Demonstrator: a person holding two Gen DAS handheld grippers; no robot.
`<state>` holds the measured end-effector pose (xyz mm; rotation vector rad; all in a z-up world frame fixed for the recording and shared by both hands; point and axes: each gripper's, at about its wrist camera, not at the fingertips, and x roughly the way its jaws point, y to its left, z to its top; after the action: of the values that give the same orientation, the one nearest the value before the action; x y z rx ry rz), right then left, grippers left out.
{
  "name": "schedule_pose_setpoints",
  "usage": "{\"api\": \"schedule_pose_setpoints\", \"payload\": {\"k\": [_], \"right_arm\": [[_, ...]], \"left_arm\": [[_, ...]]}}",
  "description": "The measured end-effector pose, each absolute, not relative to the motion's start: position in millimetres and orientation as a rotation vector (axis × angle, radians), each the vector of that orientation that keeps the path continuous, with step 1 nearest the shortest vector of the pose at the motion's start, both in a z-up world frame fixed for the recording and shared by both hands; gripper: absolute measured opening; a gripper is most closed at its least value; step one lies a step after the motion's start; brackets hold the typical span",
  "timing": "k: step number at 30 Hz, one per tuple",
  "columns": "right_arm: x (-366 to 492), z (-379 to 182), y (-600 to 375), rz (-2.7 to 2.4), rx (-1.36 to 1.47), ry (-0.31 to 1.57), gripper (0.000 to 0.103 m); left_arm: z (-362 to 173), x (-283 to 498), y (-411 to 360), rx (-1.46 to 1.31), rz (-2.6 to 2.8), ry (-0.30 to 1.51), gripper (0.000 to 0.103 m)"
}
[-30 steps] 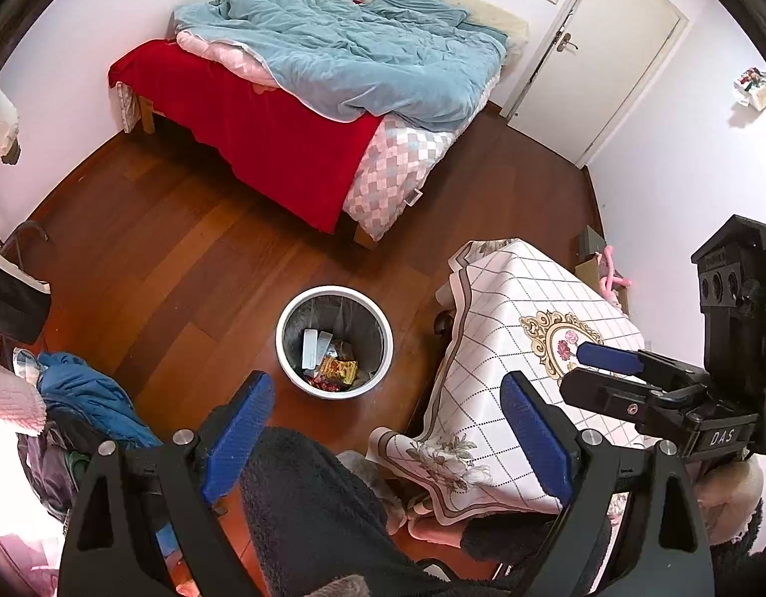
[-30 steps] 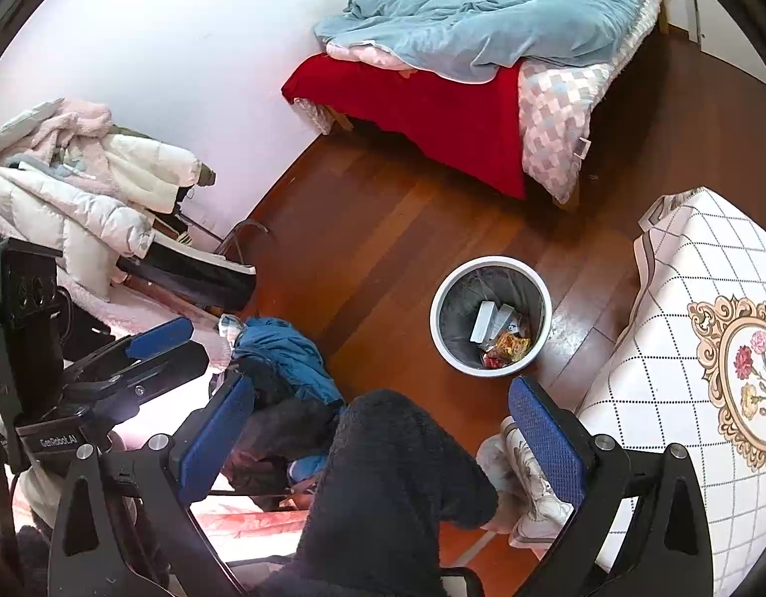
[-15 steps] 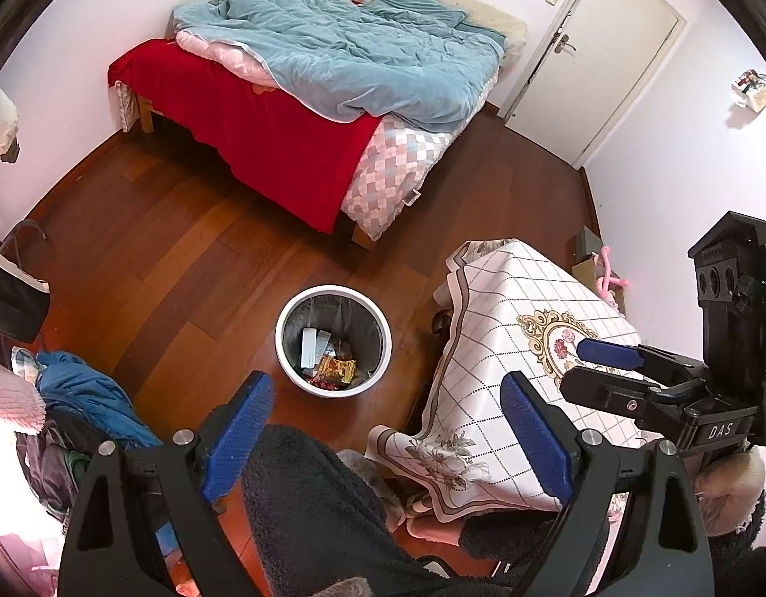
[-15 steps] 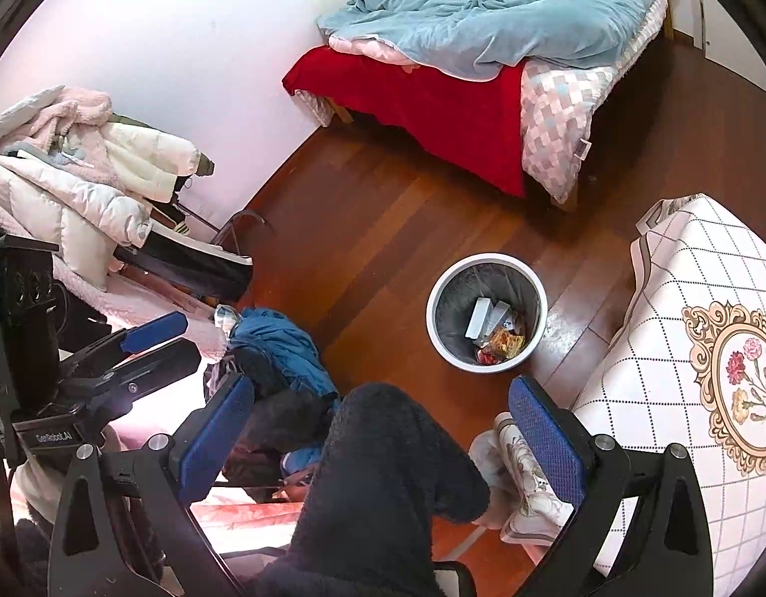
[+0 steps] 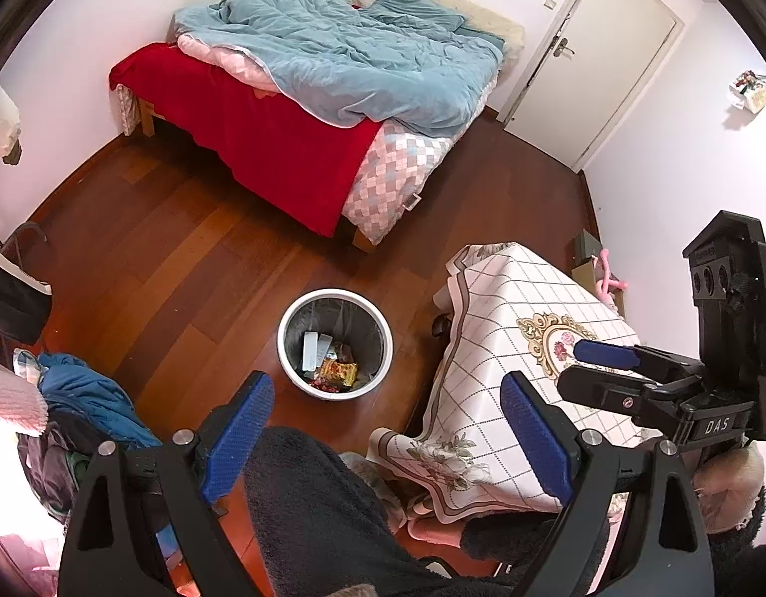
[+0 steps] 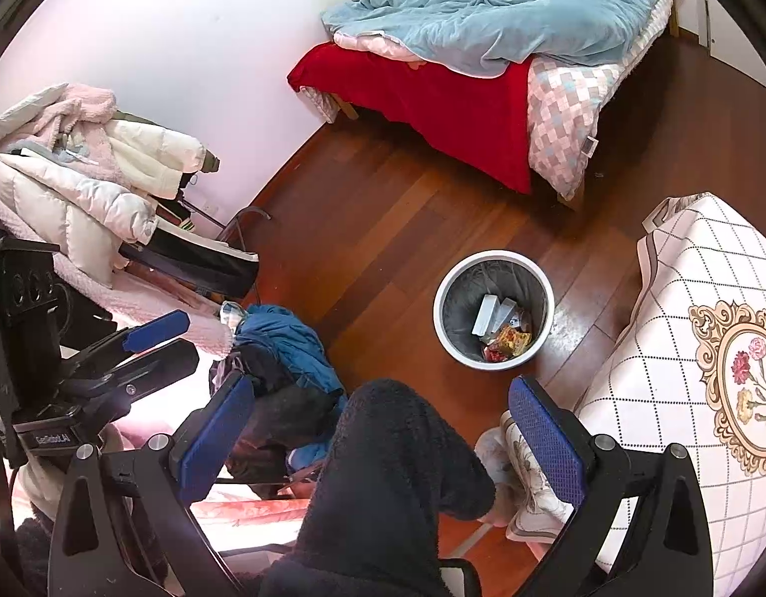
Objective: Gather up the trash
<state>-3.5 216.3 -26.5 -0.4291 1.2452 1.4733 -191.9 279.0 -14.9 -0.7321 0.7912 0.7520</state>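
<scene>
A white waste bin [image 5: 289, 338] with a grey liner stands on the wooden floor; it also shows in the right wrist view [image 6: 442, 318]. Inside lie white boxes [image 5: 310, 350] and colourful wrappers [image 5: 339, 373], also seen in the right wrist view [image 6: 507, 341]. My left gripper [image 5: 385, 423] is open and empty, held high above my dark-trousered knee. My right gripper [image 6: 383, 425] is open and empty too. The right gripper also shows in the left wrist view [image 5: 601, 365] over the table, and the left gripper in the right wrist view [image 6: 159, 343].
A table [image 5: 507, 298] with a chequered floral cloth stands right of the bin. A bed [image 5: 293, 124] with red sheet and blue duvet lies beyond. A pile of clothes [image 6: 283, 343] and jackets [image 6: 84, 184] sits at the left. A white door [image 5: 597, 59] is shut.
Both views have shifted only slightly. The grippers stay open and empty and the bin's contents are unchanged.
</scene>
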Motion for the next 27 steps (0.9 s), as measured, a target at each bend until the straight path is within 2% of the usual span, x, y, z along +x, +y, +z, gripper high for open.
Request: {"api": "schedule_pose_setpoints", "payload": {"k": [2, 3, 27], "right_arm": [[-3.5, -26.4, 216.1, 1.473, -0.430, 1.244, 0.103], [-3.6, -26.4, 216.3, 1.472, -0.430, 1.244, 0.103], [-3.0, -18.3, 211.2, 1.472, -0.436, 1.236, 0.103]], "left_arm": [[-14.9, -192.1, 278.9, -0.732, 0.752, 0.788, 0.102], [-15.5, -192.4, 278.6, -0.734, 0.750, 0.786, 0.103], [-15.5, -188.6, 277.4, -0.737, 0.723, 0.794, 0.103]]}}
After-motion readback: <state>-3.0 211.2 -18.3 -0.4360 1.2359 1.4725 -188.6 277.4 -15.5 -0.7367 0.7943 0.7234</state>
